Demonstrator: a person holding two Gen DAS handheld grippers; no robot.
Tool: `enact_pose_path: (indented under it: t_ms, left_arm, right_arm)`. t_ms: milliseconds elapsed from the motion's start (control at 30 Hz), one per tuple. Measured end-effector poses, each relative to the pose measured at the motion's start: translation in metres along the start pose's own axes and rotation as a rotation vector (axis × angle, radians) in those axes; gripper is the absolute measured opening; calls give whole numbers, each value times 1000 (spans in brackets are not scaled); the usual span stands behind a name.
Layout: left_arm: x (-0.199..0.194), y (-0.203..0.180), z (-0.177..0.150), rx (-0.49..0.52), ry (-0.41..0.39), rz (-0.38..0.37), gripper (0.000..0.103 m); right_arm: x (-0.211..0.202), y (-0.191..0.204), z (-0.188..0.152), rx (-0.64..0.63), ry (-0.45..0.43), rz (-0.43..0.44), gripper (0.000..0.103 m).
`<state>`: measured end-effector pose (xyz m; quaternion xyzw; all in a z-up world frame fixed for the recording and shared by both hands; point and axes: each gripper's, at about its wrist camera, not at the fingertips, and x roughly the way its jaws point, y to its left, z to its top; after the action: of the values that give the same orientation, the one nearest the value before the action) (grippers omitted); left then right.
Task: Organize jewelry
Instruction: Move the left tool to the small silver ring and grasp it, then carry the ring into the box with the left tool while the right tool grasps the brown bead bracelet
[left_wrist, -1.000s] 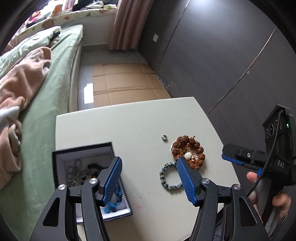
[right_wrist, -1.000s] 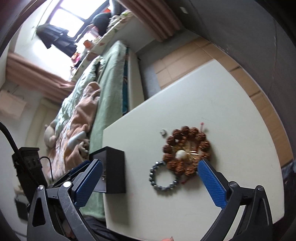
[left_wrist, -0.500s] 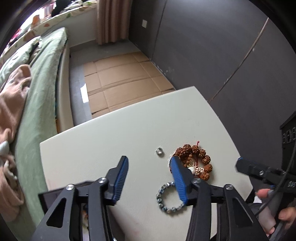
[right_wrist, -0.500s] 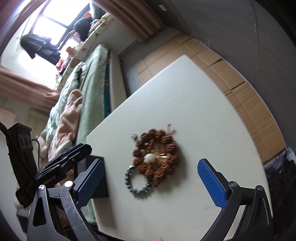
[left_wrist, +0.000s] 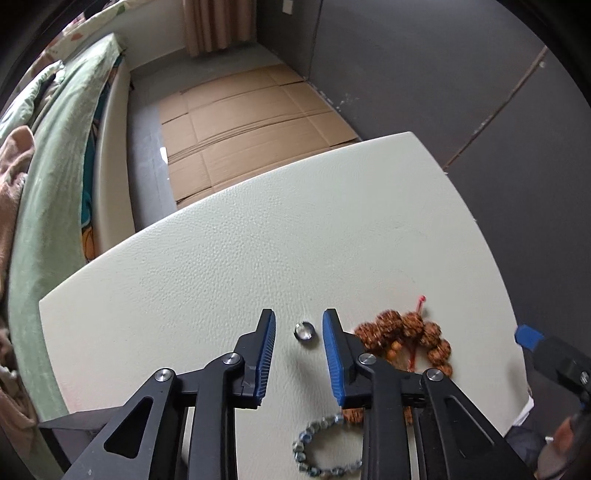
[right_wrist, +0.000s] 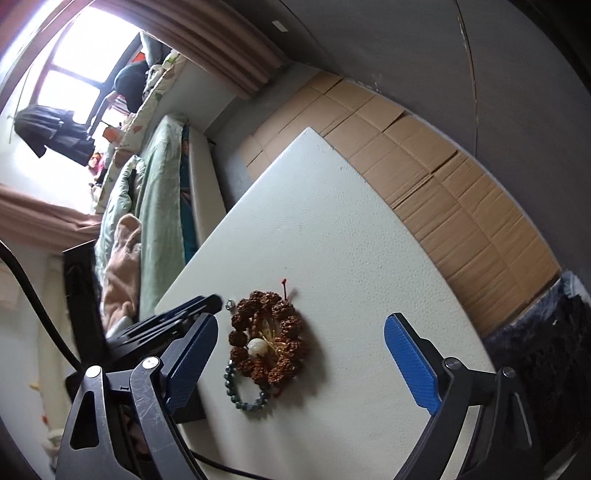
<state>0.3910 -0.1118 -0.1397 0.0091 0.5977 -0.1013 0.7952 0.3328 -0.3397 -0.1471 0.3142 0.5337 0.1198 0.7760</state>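
A small silver ring (left_wrist: 305, 330) lies on the white table (left_wrist: 258, 240); it also shows in the right wrist view (right_wrist: 229, 304). My left gripper (left_wrist: 298, 326) is open, its blue pads either side of the ring, not touching it. A brown bead bracelet (left_wrist: 406, 336) with a white bead lies just right of the ring, and shows in the right wrist view (right_wrist: 269, 341). A grey-blue bead bracelet (left_wrist: 321, 450) lies nearer me, partly under my left gripper. My right gripper (right_wrist: 299, 354) is open wide and empty above the brown bracelet.
The black jewelry box (left_wrist: 74, 421) stands at the table's near left corner, mostly hidden behind my left gripper. A bed with green bedding (left_wrist: 48, 166) runs along the left. Flattened cardboard (left_wrist: 251, 118) covers the floor beyond the table. A dark wall (left_wrist: 443, 74) is on the right.
My left gripper has moved from over the box to the right and forward, narrowed its jaws, and now brackets the ring. My right gripper has shifted toward the brown bracelet.
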Motion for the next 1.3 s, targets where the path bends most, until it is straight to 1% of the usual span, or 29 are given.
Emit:
enact_pose_path:
  t_ms: [67, 233, 400, 467, 600, 667, 967, 1067, 1100, 1133, 1233, 1300]
  left_arm:
    - [5, -2, 1, -9, -4, 24, 27]
    - [11, -8, 0, 19, 0, 72, 26]
    - [9, -5, -4, 23, 10, 83, 26]
    - [9, -2, -7, 19, 19, 83, 26]
    - [7, 7, -10, -29, 39, 38, 26]
    - [7, 7, -11, -39, 42, 31, 26]
    - [5, 3, -22, -16, 43, 79, 26]
    - [4, 8, -23, -38, 40, 57, 26]
    - [4, 8, -22, -41, 39, 56, 24]
    - [4, 8, -22, -39, 38, 68, 19]
    - [5, 6, -22, -22, 34, 89, 13]
    - [6, 4, -22, -14, 35, 66, 13]
  right_arm:
    - [2, 0, 1, 5, 7, 8, 93]
    - [9, 5, 1, 4, 30, 28, 93]
    - [14, 9, -1, -5, 51, 36, 93]
    - [16, 10, -2, -7, 58, 37, 93]
    - [16, 8, -4, -7, 64, 31, 93]
    - [17, 7, -2, -6, 64, 28, 93]
    - [17, 5, -5, -5, 67, 10, 93]
    - [18, 5, -6, -3, 68, 8, 93]
    - [18, 5, -6, -2, 68, 9, 93]
    - [18, 5, -6, -4, 66, 8, 93]
    - [19, 5, -5, -10, 67, 2, 93]
    - [21, 6, -6, -20, 70, -4, 93]
